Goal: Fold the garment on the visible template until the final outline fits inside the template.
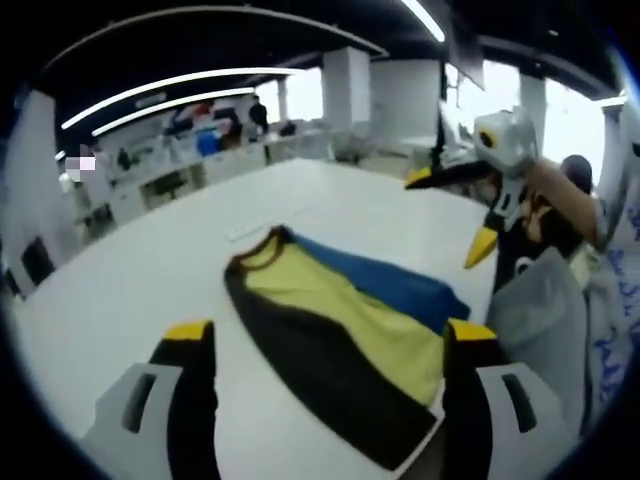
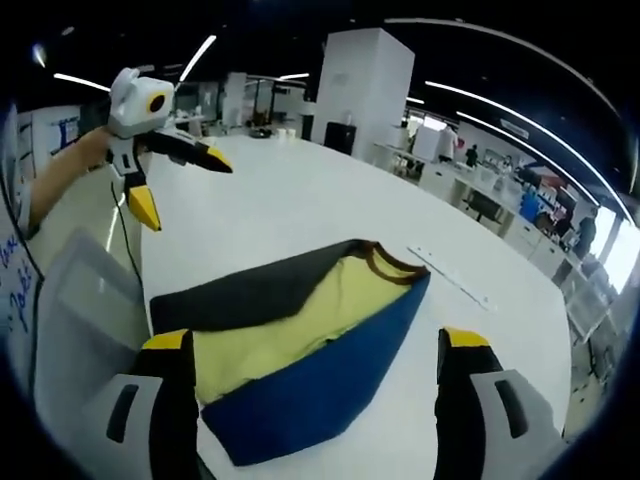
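Bare white table (image 1: 150, 270) lies open all around the folded garment (image 1: 340, 330); a grey chair back (image 1: 540, 310) crowds one edge.

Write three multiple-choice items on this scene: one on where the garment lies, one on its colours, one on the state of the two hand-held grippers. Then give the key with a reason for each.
1. Where does the garment lie?
A. flat on the white table
B. hanging from a jaw
C. on the floor

2. Which colours does the garment show?
A. red and white
B. yellow, blue and dark
C. green only

3. What state are the left hand-held gripper and right hand-held gripper in?
A. both shut on cloth
B. one open, one shut
C. both open, holding nothing

Key: 1 A, it lies spread on the tabletop in both views. 2 B, a yellow middle between a blue band and a dark band. 3 C, each pair of jaws stands wide apart above the garment.
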The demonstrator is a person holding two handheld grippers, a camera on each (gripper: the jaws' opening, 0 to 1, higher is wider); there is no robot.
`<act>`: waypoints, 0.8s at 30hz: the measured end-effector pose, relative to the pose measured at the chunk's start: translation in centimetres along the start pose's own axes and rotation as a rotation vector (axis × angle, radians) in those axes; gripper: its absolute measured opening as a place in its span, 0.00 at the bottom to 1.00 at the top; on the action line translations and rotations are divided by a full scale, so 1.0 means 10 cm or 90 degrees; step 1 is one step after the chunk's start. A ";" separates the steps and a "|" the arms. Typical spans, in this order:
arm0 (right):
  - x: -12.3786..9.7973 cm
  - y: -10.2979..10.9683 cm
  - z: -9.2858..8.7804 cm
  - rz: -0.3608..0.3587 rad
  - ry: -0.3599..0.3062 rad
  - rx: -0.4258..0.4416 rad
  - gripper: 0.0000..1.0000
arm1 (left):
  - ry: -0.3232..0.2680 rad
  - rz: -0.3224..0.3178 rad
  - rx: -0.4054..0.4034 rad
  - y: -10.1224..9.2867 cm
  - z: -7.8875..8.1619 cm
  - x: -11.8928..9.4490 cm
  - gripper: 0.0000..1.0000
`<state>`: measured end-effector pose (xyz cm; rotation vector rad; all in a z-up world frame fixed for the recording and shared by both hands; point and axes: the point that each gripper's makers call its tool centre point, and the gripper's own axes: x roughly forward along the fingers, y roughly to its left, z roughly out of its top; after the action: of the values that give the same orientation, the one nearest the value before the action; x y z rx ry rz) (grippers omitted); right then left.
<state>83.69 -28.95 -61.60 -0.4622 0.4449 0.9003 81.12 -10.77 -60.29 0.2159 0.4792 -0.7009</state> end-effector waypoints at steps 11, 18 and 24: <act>-0.19 0.21 -0.14 0.000 0.003 0.014 1.00 | -0.012 0.053 -0.031 0.01 -0.15 -0.27 0.88; -0.28 0.27 -0.22 -0.015 -0.004 0.053 1.00 | 0.005 0.026 -0.055 -0.19 -0.34 -0.38 0.94; -0.33 0.38 -0.29 -0.021 -0.002 0.079 1.00 | 0.008 0.034 -0.067 -0.24 -0.40 -0.45 0.93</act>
<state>78.25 -30.62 -62.93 -0.3538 0.4861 0.8368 75.16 -8.60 -61.61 0.1337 0.5196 -0.6205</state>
